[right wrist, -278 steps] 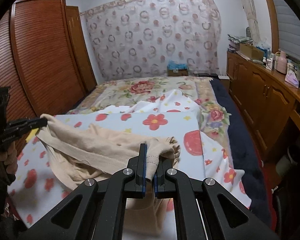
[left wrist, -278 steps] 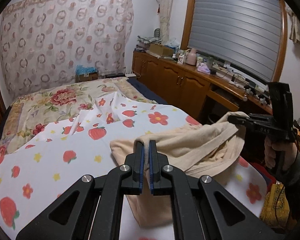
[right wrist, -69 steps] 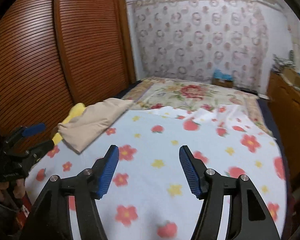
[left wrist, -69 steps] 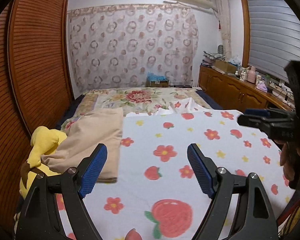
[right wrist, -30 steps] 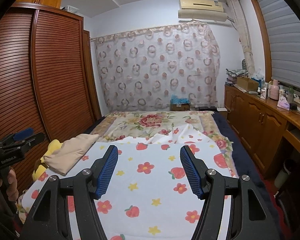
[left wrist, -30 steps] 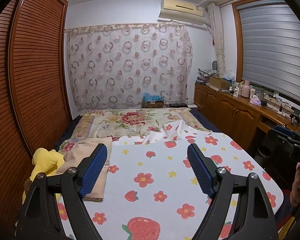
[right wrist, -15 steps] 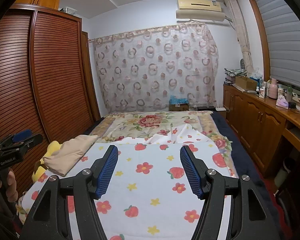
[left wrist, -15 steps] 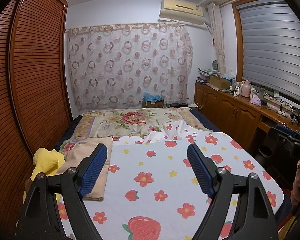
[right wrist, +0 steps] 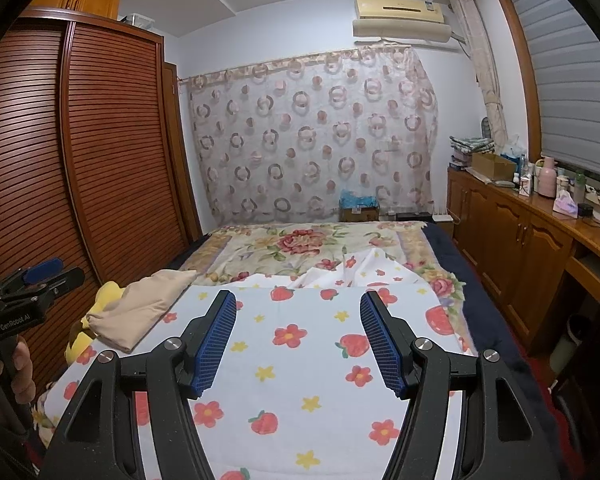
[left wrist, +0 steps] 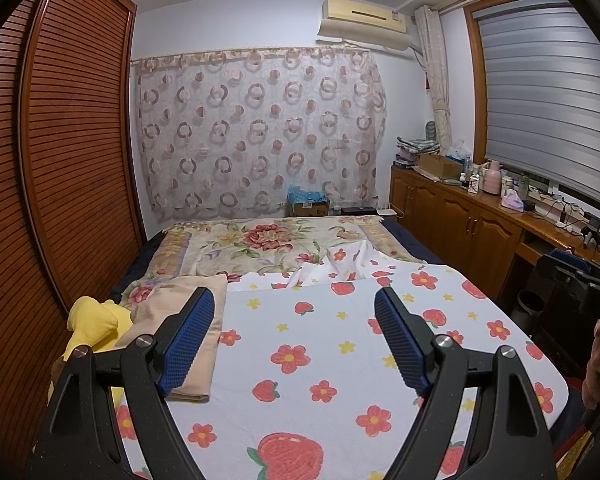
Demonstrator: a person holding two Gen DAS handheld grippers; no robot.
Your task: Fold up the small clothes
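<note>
Both my left gripper (left wrist: 294, 338) and right gripper (right wrist: 298, 338) hang spread and empty above the flowered sheet (left wrist: 320, 344). The folded beige garment (left wrist: 204, 320) lies along the sheet's left edge beside the yellow plush toy (left wrist: 90, 322), leaving bare sheet ahead of both.

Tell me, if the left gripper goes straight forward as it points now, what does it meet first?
Probably the flowered sheet on the bed; the open left gripper points slightly down, with nothing between. Depth is unclear.

Even, soft indoor light; sharp focus, fisheye bending and dark corners.
</note>
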